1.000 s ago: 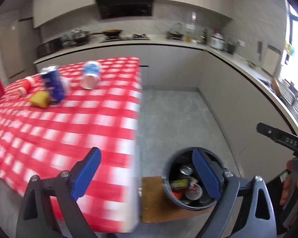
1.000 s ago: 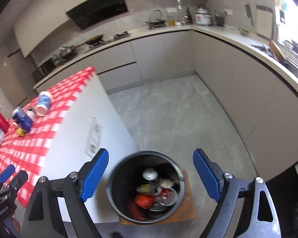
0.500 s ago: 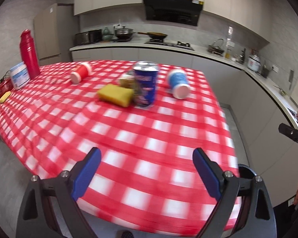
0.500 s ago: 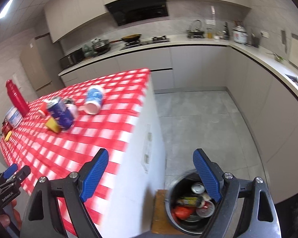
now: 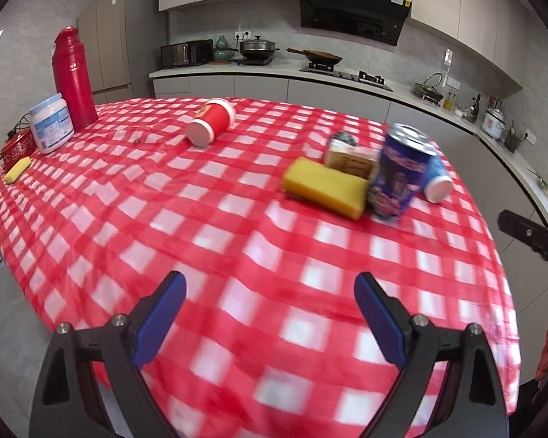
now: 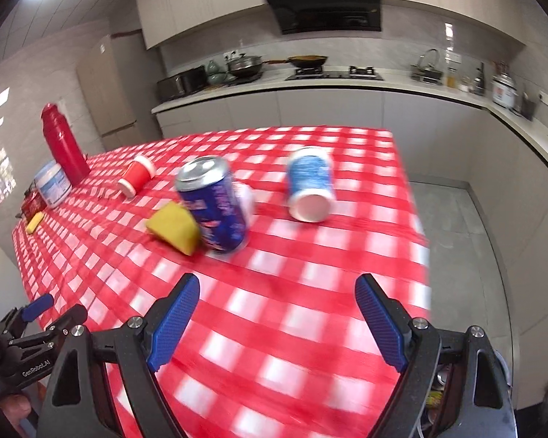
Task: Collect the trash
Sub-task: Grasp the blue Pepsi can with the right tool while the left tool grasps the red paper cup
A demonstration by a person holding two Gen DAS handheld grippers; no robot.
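While both claws hang wide apart and empty over the near part of the red-checked bench (image 5: 208, 241), the left claw (image 5: 268, 319) and right claw (image 6: 276, 319) face the trash. An upright blue can (image 6: 215, 204) stands touching a yellow sponge (image 6: 175, 228). A blue cup (image 6: 310, 188) and a red cup (image 5: 211, 122) lie tipped farther back.

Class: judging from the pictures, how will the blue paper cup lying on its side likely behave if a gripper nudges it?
The blue paper cup lies sideways on the tablecloth, so it probably rolls. It looks like thin paper, likely light and crushable.
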